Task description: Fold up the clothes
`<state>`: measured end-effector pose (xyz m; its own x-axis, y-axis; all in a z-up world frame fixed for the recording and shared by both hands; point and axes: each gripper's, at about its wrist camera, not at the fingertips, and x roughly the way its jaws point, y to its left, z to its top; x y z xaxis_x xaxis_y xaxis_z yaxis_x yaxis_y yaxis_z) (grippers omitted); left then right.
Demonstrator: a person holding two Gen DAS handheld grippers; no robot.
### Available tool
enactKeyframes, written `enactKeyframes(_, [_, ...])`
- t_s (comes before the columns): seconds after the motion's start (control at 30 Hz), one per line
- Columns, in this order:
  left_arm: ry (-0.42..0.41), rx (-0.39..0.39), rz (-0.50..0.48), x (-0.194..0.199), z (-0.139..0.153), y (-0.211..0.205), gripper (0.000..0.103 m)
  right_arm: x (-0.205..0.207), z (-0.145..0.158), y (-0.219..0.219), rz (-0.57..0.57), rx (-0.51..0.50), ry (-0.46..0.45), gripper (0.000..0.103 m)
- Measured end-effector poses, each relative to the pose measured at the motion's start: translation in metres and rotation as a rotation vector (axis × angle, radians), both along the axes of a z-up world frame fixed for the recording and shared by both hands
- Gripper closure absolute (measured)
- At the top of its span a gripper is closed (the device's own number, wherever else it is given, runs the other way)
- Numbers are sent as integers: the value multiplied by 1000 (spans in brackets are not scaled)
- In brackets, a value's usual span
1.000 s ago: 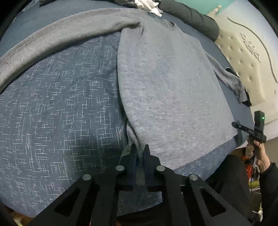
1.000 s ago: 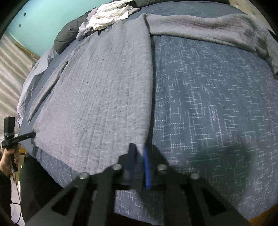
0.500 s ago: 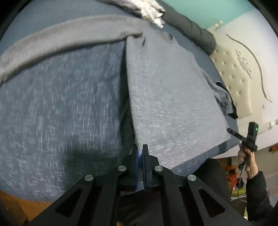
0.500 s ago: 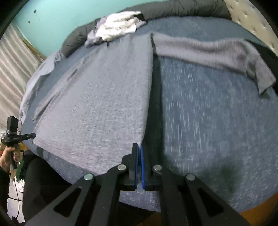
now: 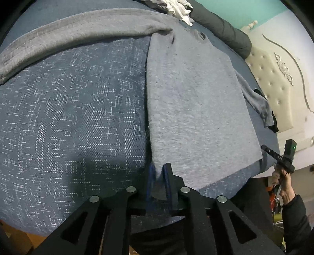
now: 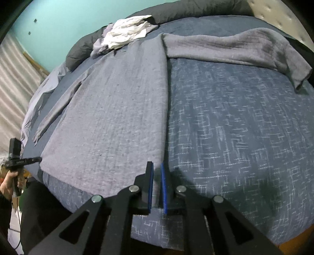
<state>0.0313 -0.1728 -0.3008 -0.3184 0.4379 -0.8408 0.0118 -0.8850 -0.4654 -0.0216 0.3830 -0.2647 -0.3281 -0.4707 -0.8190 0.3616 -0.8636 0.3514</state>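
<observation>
left wrist view: a grey long-sleeved shirt [image 5: 196, 102] lies flat on a blue bedspread [image 5: 68, 121] with a white cross-hatch pattern, its hem toward the near edge of the bed and its neck at the far end. the left gripper [image 5: 159, 172] sits at the shirt's near left hem corner. its jaws stand slightly apart, and a flap of the grey fabric lies loosely between the blue pads, so they are open rather than clamped. one sleeve [image 5: 78, 29] stretches away to the far left across the bedspread. the other sleeve [image 5: 257, 102] runs along the shirt's right side. at far right a hand [image 5: 282, 176] holds the other gripper's handle near the opposite hem corner. a cream tufted headboard [image 5: 274, 78] stands beyond, and white crumpled clothes [image 5: 176, 7] lie beside a dark pillow [image 5: 221, 29] at the far end.

right wrist view: the same shirt [image 6: 117, 117] fills the left half of the bed, its right edge running straight toward the right gripper [image 6: 157, 170]. these jaws are parted as well, with the hem corner lying between the blue pads and a visible gap. a sleeve [image 6: 235, 49] extends to the far right. at the left edge a hand [image 6: 9, 182] grips the left tool's handle. the white clothes [image 6: 127, 33] sit at the far end against a teal wall [image 6: 68, 19].
</observation>
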Motion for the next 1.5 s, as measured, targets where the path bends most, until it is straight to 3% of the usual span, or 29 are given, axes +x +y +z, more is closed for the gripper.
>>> enactKeyframes(0.07, [-4,3,10,4,-5,-5,74,0,-3,-4,12,21,-12,95])
enactKeyframes(0.1, [-9,4,17,4,-6,-5,73,0,-6,-6,17,29,-20,95])
enactKeyframes(0.4, [-26,-3,-12,5,-12,0,76,5,16,-2,-23,34,1,95])
enactKeyframes(0.53, [6,1,3,8,5,-8,76,7,29,1,-43,35,18,95])
enactKeyframes(0.67, [53,-30,22,4,32,-23,75,-6,71,-7,-45,25,94,94])
enactKeyframes(0.8, [101,-49,74,-17,63,-40,68,-25,107,-33,-36,-21,151,75])
enactKeyframes(0.83, [110,-46,88,-21,60,-42,60,-30,112,-40,-32,-43,153,74])
enactKeyframes(0.9, [126,-33,115,-38,70,-47,60,-40,116,-60,-18,-83,154,73])
enactKeyframes(1.13, [153,-65,158,-97,87,-46,59,-67,86,-152,54,-196,99,70])
enactKeyframes(1.23, [155,-76,155,-122,83,-46,51,-79,61,-185,72,-218,67,70])
enactKeyframes(1.5, [145,-159,118,-207,60,-46,49,-110,1,-223,63,-222,7,70])
